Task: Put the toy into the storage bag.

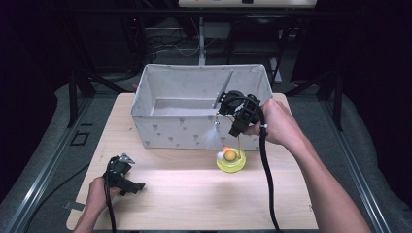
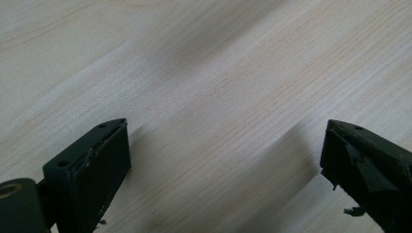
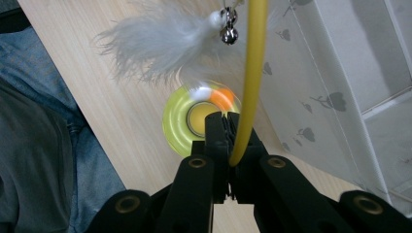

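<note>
The right hand-held gripper [image 3: 227, 127] is closed on a thin yellow rod [image 3: 251, 73]. Just beyond its jaws a white feather [image 3: 155, 41] with a small bell [image 3: 228, 33] hangs, and under them a yellow round toy base [image 1: 231, 160] lies on the table [image 1: 194, 194]. Beside it stands a fabric box [image 1: 194, 131]. The left hand-held gripper [image 2: 223, 160] rests open over bare table.

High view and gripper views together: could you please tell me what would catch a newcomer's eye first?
The bright yellow cat toy on the table in front of the white fabric bin. The right tongs are shut on its yellow rod, with a white feather and bell dangling above.
</note>
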Tool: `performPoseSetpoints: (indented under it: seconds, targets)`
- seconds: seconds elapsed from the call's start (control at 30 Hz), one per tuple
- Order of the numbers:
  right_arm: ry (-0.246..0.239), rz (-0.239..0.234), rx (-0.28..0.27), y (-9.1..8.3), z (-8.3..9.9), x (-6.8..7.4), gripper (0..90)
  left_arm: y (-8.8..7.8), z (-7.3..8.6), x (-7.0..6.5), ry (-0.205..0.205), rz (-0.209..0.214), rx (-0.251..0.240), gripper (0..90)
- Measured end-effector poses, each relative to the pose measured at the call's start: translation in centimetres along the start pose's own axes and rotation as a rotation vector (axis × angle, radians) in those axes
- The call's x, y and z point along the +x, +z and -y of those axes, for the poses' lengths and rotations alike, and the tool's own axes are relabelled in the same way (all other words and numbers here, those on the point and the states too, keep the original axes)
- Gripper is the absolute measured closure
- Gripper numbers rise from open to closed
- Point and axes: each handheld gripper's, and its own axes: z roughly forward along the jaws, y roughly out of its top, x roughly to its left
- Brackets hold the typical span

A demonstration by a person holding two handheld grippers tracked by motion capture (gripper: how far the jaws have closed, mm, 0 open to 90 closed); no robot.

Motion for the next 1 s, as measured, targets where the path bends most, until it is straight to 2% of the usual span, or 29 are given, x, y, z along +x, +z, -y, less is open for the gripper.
performPoseSetpoints:
  seconds: [0.53,1.0]
  targets:
    - [0.013,0.02,-0.012,-2.2,0.1,-0.7,88.2,0.0,-0.1,0.0,0.001,0.002,-0.004,4.2]
    - [0.012,0.044,-0.042,-5.0,-0.6,-1.1,88.2,-0.2,-0.1,0.0,0.003,0.006,-0.009,4.2]
